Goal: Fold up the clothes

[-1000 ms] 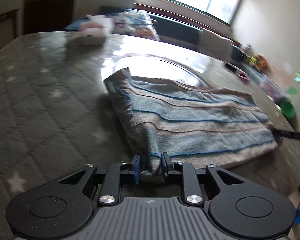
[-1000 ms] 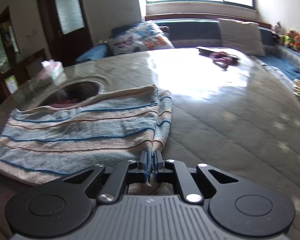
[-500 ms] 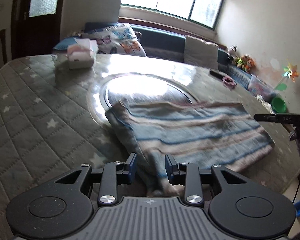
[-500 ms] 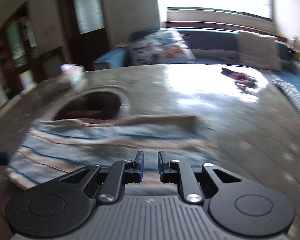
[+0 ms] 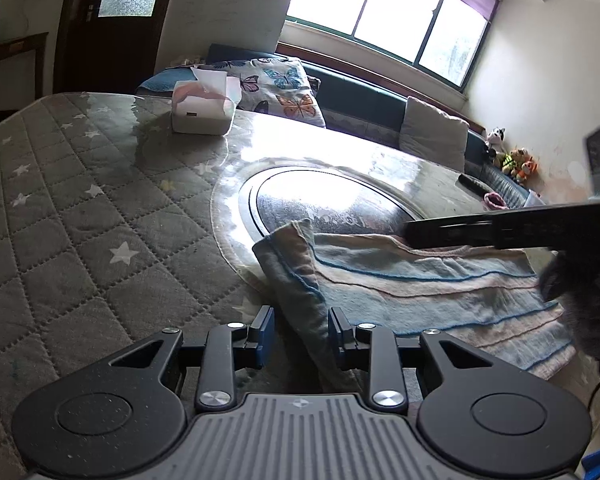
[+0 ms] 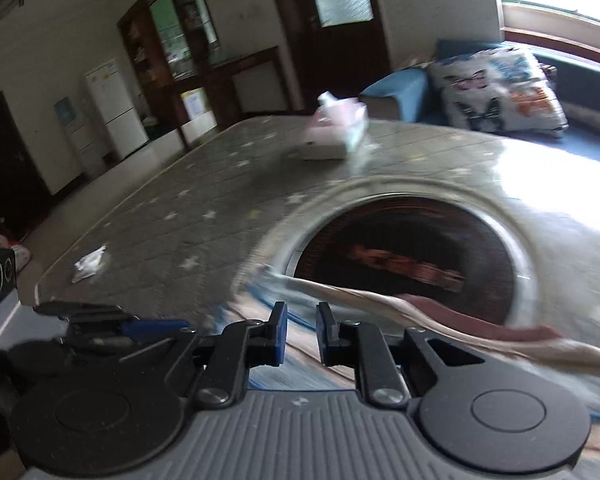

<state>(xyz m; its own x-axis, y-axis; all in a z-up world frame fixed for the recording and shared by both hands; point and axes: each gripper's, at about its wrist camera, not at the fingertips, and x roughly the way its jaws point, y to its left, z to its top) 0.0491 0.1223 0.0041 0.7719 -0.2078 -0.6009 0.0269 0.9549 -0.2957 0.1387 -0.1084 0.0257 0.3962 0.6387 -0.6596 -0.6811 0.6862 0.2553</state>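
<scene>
A folded striped cloth (image 5: 412, 288), pale blue and pink with dark blue lines, lies flat on the quilted table near its front edge. My left gripper (image 5: 300, 334) is open, its jaws standing either side of the cloth's near left edge without holding it. My right gripper (image 6: 302, 332) is open and empty, hovering over the cloth (image 6: 380, 304), which is blurred here. The right gripper also shows in the left wrist view (image 5: 512, 228) as a dark bar above the cloth's far right side.
A tissue box (image 5: 202, 110) stands at the table's far left. A round glass inset (image 5: 332, 200) sits in the table's middle, just behind the cloth. A crumpled wrapper (image 6: 90, 262) lies near the table's left edge. A sofa with cushions (image 5: 284, 92) runs behind the table.
Both grippers have opened and let go of the cloth, which now lies folded on the table. The right gripper has swung left across the cloth; the left has pulled back a little.
</scene>
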